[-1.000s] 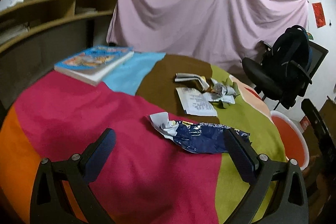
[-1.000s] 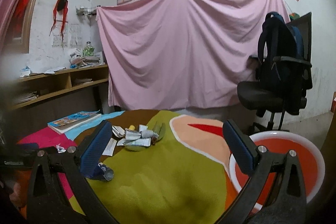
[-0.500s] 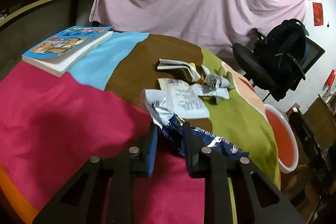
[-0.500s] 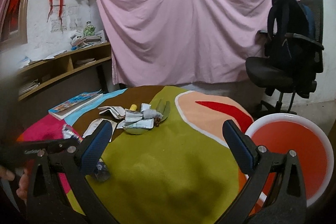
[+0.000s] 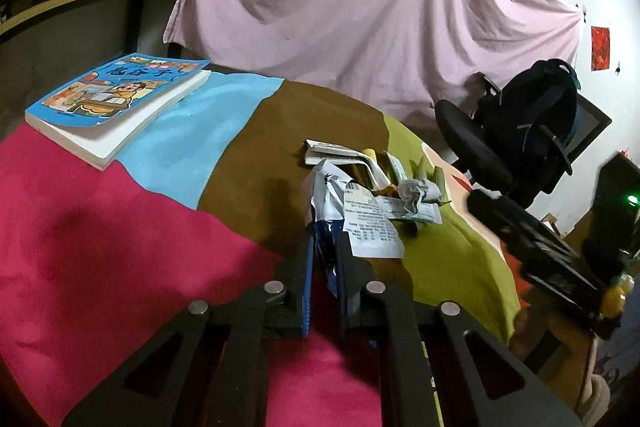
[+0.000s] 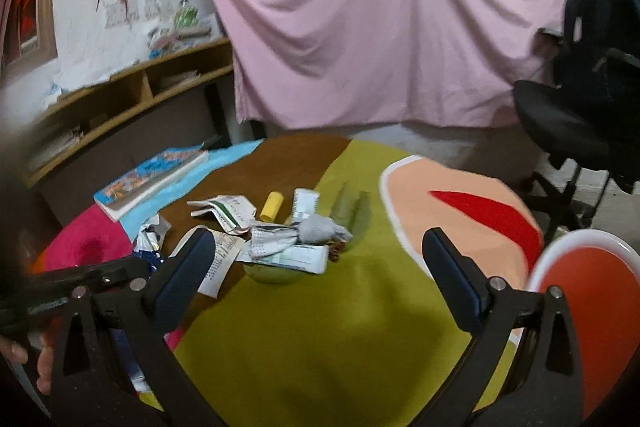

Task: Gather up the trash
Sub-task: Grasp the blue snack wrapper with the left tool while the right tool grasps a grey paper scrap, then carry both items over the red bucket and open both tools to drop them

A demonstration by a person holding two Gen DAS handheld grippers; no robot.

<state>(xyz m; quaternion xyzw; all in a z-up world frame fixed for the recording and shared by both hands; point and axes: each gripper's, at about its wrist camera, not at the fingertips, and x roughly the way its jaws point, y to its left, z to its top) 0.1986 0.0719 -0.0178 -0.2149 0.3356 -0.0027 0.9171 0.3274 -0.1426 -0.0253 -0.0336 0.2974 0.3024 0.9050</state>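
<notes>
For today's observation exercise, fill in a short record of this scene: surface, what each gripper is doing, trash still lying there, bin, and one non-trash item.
surface: multicoloured cloth
left gripper: shut on blue wrapper
right gripper: open, empty, above the cloth
loose trash: receipt, crumpled papers, yellow tube
bin: red basin, at the cloth's right edge
non-trash: book

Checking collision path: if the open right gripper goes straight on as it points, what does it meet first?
Likely the pile of crumpled paper scraps on the multicoloured tablecloth; the right gripper frames it between open jaws. Depth unclear.
</notes>
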